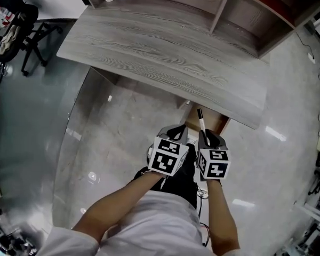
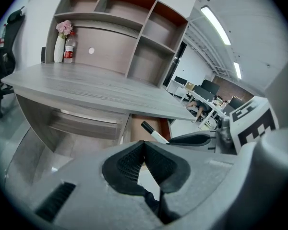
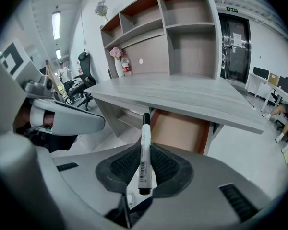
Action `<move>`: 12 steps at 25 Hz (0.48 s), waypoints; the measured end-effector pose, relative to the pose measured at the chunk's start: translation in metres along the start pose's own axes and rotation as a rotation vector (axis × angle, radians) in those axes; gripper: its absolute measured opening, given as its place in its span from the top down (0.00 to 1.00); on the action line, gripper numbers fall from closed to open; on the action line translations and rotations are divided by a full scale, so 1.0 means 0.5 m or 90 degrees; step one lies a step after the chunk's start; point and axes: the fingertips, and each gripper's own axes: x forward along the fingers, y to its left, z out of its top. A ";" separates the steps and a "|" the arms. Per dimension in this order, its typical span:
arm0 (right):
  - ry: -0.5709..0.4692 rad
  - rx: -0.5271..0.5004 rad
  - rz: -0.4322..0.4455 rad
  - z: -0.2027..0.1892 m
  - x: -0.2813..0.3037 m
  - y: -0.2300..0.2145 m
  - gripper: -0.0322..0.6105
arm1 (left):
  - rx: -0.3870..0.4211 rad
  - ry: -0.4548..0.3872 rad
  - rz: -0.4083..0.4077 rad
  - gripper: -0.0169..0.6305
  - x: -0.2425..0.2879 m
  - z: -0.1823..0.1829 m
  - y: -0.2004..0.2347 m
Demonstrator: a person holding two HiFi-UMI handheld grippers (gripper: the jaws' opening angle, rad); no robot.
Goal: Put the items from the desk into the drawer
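Note:
My right gripper (image 3: 145, 163) is shut on a white marker (image 3: 144, 152) with a black cap, which sticks up and forward toward the open drawer (image 3: 180, 131) under the desk. In the head view the marker (image 1: 200, 120) points from the right gripper (image 1: 209, 137) at the drawer (image 1: 194, 126), whose brown inside shows just below the desk edge. My left gripper (image 2: 144, 150) is shut with nothing between its pads, held close beside the right one (image 1: 173, 135). The marker (image 2: 153, 132) shows at its right.
The grey wooden desk (image 1: 165, 57) has a bare top. A shelf unit (image 3: 182, 28) stands at its back with a white vase of flowers (image 2: 61, 42) and a bottle (image 2: 69, 49). A black office chair (image 1: 16, 31) stands at the left. The floor is glossy.

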 end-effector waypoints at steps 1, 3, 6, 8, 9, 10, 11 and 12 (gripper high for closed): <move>0.004 0.002 0.002 -0.007 0.012 -0.002 0.87 | -0.003 0.003 0.003 0.97 0.005 -0.005 0.002; 0.013 0.006 0.004 -0.020 0.037 -0.010 0.87 | -0.010 0.010 0.008 0.97 0.015 -0.016 0.004; 0.027 0.010 0.008 -0.034 0.076 -0.022 0.87 | -0.014 0.018 0.014 0.97 0.032 -0.024 0.007; 0.033 0.015 0.010 -0.042 0.097 -0.031 0.87 | -0.019 0.022 0.018 0.97 0.045 -0.029 0.007; 0.036 0.019 0.010 -0.046 0.106 -0.036 0.87 | -0.021 0.024 0.018 0.97 0.051 -0.031 0.005; 0.038 0.023 0.011 -0.050 0.113 -0.040 0.87 | -0.023 0.026 0.019 0.97 0.056 -0.034 0.004; 0.039 0.027 0.013 -0.053 0.120 -0.042 0.87 | -0.024 0.028 0.020 0.97 0.060 -0.036 0.003; 0.041 0.028 0.015 -0.055 0.127 -0.042 0.87 | -0.025 0.029 0.021 0.97 0.061 -0.038 0.004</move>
